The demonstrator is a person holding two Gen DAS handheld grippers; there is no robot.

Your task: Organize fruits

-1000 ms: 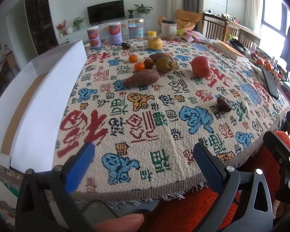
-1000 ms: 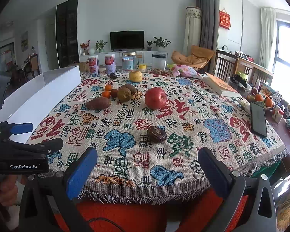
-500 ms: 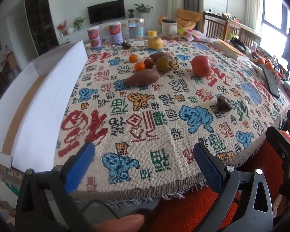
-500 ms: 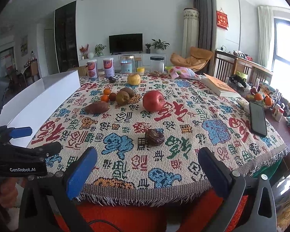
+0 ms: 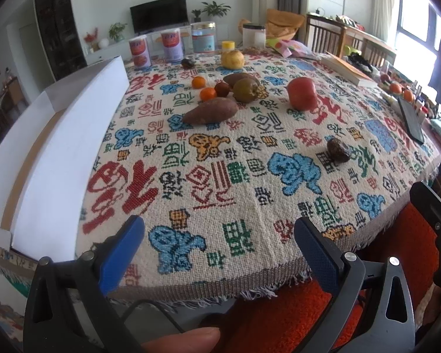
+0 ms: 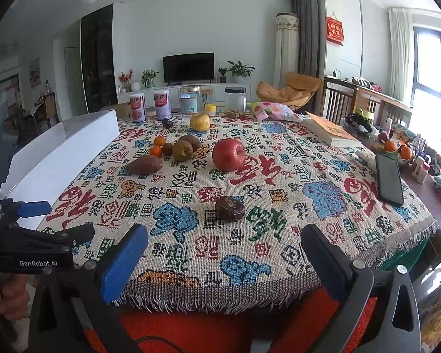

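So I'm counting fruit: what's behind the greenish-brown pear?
A brown fruit sits right behind the pear, largely covered by it; its kind is unclear. Farther back sits a yellow apple.

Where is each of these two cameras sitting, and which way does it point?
Left wrist: on the left tool, at the table's near edge, facing across it; a fingertip shows below.
Right wrist: on the right tool, further right, facing the same way; the left tool and a hand show.
Both share the apple, sweet potato and white box.
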